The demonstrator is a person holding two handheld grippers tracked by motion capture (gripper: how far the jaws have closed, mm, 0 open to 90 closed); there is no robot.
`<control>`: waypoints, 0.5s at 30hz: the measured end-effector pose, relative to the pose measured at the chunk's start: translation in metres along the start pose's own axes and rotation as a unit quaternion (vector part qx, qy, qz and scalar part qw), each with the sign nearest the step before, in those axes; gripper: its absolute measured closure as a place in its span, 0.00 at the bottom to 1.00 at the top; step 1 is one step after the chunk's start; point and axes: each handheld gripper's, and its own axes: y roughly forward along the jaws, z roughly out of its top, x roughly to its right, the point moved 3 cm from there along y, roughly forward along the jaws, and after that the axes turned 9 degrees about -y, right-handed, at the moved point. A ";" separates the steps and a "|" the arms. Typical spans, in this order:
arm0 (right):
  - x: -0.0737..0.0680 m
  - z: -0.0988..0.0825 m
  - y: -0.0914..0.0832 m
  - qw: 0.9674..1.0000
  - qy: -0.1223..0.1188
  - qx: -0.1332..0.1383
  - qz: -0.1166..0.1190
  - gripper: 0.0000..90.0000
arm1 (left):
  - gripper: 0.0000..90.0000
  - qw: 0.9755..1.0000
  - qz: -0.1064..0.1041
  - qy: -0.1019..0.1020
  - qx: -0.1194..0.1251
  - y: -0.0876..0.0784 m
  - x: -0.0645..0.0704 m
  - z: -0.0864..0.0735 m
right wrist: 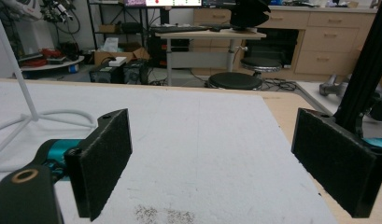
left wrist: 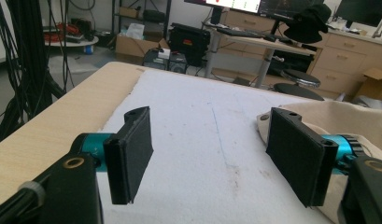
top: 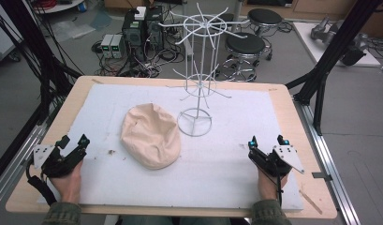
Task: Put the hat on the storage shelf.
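While one beige, rounded fabric cap (top: pixel 150 135) is lying on the white felt mat (top: pixel 226 164) beside one white wire display rack (top: pixel 196 70), two grippers are resting near the front corners. Left gripper (top: pixel 73 142) is gaping wide and empty, cap near its right; right gripper (top: pixel 267 140) is likewise spread, empty, well apart from the cap.

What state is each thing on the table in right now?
Beige cap: lying flat on the white mat, untouched.
White wire rack: upright, hooks empty.
Left gripper: open, holding nothing, resting near the cap.
Right gripper: open, holding nothing, at the mat's right edge.
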 end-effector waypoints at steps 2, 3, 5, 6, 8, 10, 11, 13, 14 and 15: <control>0.000 0.000 0.000 1.000 -0.004 0.002 0.002 0.12 | 0.35 1.000 0.001 -0.001 -0.001 0.000 -0.001 0.000; -0.001 0.000 0.000 1.000 -0.002 -0.001 0.002 0.12 | 0.35 1.000 0.001 -0.001 -0.003 0.001 -0.001 0.000; -0.001 0.000 0.001 1.000 -0.003 -0.002 0.002 0.12 | 0.35 1.000 0.001 -0.001 -0.007 0.002 -0.002 -0.001; -0.001 -0.001 0.001 1.000 -0.001 -0.003 0.002 0.12 | 0.35 1.000 0.001 -0.001 -0.007 0.002 -0.002 -0.001; 0.000 -0.001 0.002 1.000 -0.003 -0.006 0.001 0.12 | 0.35 1.000 -0.001 -0.002 -0.003 0.001 -0.001 -0.001; 0.000 -0.001 0.001 1.000 0.001 -0.006 0.002 0.12 | 0.35 1.000 -0.001 -0.001 -0.005 0.001 -0.001 -0.001; 0.000 -0.001 0.001 1.000 0.001 -0.007 0.002 0.12 | 0.35 1.000 -0.002 -0.001 -0.005 0.001 -0.001 -0.001; 0.000 -0.001 0.001 1.000 0.002 -0.007 0.002 0.12 | 0.35 1.000 -0.001 -0.001 -0.006 0.001 -0.001 -0.001; 0.000 -0.001 0.001 1.000 0.002 -0.007 0.002 0.12 | 0.35 1.000 -0.001 -0.001 -0.006 0.001 -0.001 -0.001; 0.000 -0.001 0.001 1.000 0.000 -0.006 0.001 0.12 | 0.35 1.000 -0.001 -0.001 -0.005 0.001 -0.001 -0.001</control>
